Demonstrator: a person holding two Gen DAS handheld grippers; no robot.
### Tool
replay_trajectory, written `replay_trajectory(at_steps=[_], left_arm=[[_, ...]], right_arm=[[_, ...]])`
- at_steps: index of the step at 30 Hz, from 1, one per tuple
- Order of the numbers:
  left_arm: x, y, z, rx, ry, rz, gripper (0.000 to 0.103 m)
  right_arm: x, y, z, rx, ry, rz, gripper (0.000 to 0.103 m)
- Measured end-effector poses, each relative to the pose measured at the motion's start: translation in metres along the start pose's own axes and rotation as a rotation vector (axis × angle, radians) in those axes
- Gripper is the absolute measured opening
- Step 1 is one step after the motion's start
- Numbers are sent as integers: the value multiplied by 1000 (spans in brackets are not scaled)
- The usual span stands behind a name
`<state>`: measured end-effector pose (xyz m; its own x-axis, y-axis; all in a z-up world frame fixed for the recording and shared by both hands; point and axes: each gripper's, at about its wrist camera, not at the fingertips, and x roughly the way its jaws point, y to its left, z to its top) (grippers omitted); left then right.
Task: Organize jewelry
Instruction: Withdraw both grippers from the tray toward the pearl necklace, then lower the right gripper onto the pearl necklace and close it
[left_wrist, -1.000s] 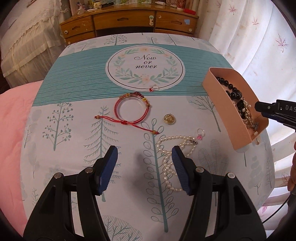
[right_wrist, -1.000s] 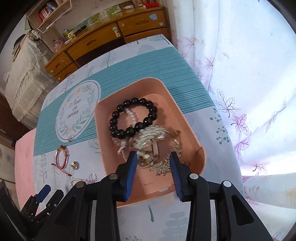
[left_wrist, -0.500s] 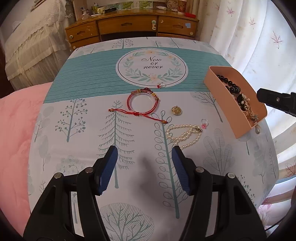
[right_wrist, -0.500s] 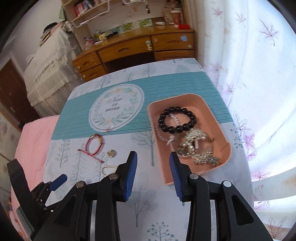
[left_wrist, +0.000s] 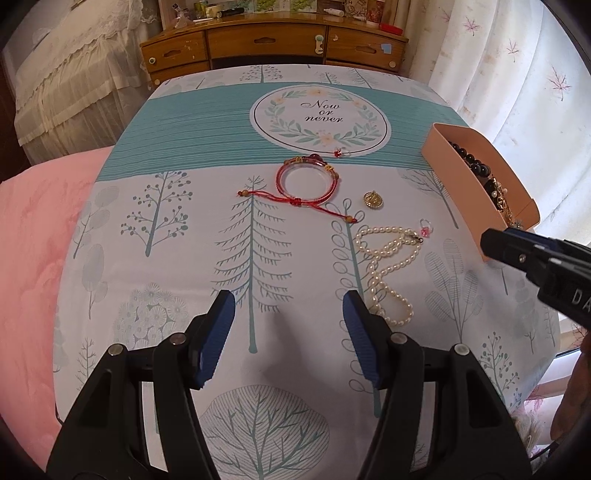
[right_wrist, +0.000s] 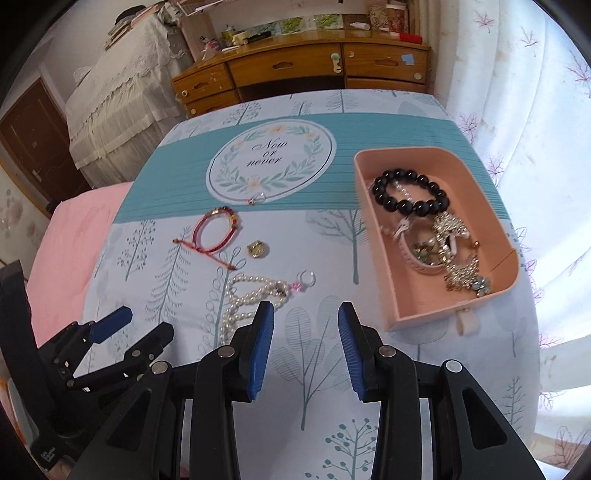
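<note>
Both tongs hanging empty over the tablecloth, pearl necklace (left_wrist: 388, 271) sitting between them

The left gripper (left_wrist: 288, 336) has its jaws spread with nothing in the gap – the pearl necklace lies just beyond its right finger, the near loop almost touching that pad. In the right wrist view the right gripper (right_wrist: 306, 347) is parted too, narrower, nothing pinched, and the necklace (right_wrist: 251, 297) pokes out from behind its left finger. The strand is bunched in loops, long axis running from the grippers away toward the pink tray (right_wrist: 376, 236). Beyond the necklace: a pink-stone ring (right_wrist: 306, 280) at its far end, a gold pendant (right_wrist: 257, 249), then the red cord bracelet (right_wrist: 216, 230). The tray, right of the necklace near the cloth's edge, holds a black bead bracelet (right_wrist: 408, 194) – bare cloth (left_wrist: 166, 280) left of the necklace.
</note>
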<state>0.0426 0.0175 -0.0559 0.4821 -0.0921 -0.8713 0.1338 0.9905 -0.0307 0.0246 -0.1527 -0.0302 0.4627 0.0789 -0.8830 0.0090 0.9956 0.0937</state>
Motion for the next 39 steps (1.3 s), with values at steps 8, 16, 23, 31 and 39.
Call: replay_trajectory(at_steps=[8, 16, 23, 31, 39], left_arm=[[8, 21, -7, -53, -12, -9, 58], [20, 30, -4, -93, 13, -20, 58], [24, 38, 0, -127, 11, -25, 58], [28, 48, 0, -159, 20, -39, 58], [29, 60, 0, -201, 20, -53, 58]], right_arm=[[26, 6, -13, -25, 25, 26, 36], [51, 35, -19, -129, 87, 105, 36], [76, 66, -26, -244, 141, 103, 37], [92, 83, -13, -313, 125, 55, 37], [95, 110, -21, -472, 119, -24, 23]])
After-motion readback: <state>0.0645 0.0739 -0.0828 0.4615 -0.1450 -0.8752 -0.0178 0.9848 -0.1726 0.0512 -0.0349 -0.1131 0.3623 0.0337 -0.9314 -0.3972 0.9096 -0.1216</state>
